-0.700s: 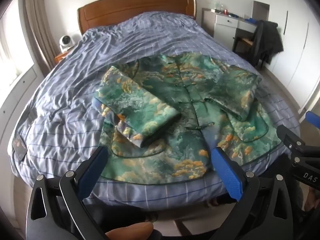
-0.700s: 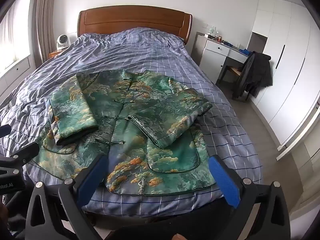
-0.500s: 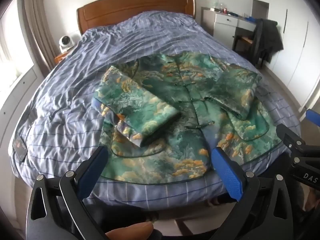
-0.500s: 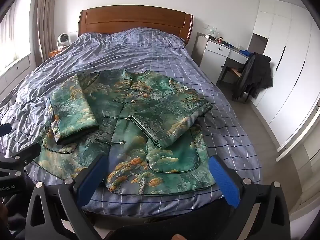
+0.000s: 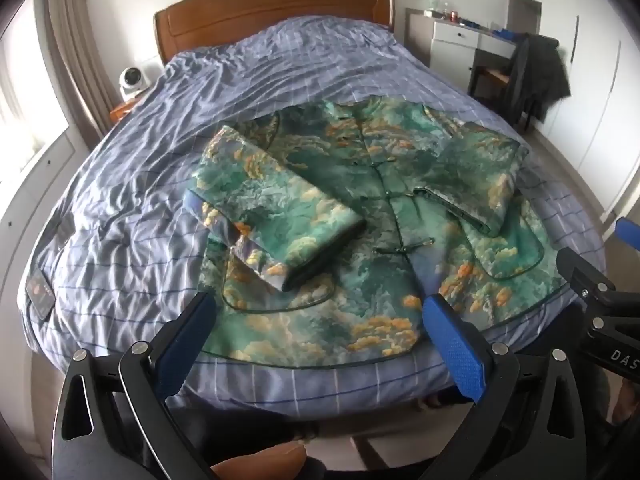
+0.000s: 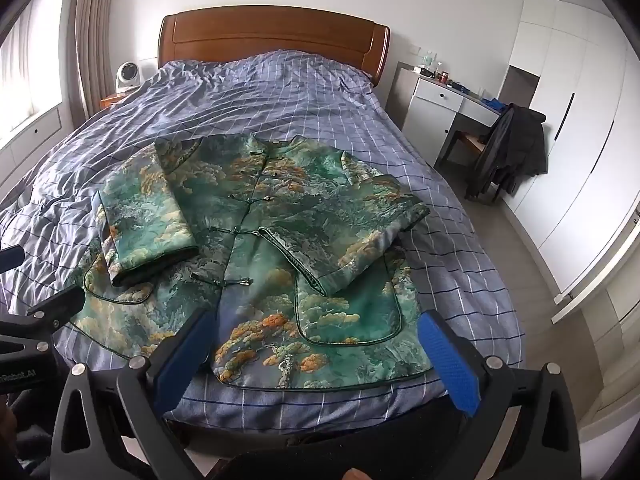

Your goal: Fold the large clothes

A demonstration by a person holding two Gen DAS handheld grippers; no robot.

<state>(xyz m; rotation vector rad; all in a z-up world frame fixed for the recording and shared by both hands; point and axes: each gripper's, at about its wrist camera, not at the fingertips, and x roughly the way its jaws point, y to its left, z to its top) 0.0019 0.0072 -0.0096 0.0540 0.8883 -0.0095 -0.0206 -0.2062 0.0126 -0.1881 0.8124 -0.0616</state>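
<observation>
A bedroom with white walls holds a wide bed (image 6: 460,264) covered in a blue checked, wrinkled duvet, filling most of both views.

Nearest, at the bottom of the left wrist view, the left gripper (image 5: 316,312) hangs over the foot of the bed with its 2 blue-padded fingers (image 5: 452,344) spread wide and nothing between them. The right gripper (image 6: 316,336) sits at the bottom of the right wrist view in the same way, its fingers (image 6: 448,360) spread and empty, above the hem of the garment. Each gripper's black frame also shows at the side edge of the other's view.

Just beyond the fingers, a green jacket (image 6: 256,312) with orange and teal cloud-and-tree patterning lies flat, front up, across the lower middle of the bed, its hem near the foot edge. It is closed down the centre with knotted frog buttons (image 6: 236,282). Both sleeves are folded inward over the front: the sleeve at picture left (image 6: 148,224) lies down the left panel, and the sleeve at picture right (image 6: 344,248) crosses diagonally over a rounded pocket (image 6: 348,312).

Farther back, the duvet runs to a brown wooden headboard (image 6: 272,32). At upper left stands a small white fan (image 6: 128,74) beside curtains (image 6: 92,40). At upper right are a white dressing bench (image 6: 440,108), a chair draped with a dark coat (image 6: 512,148), and white wardrobes (image 6: 580,120).
</observation>
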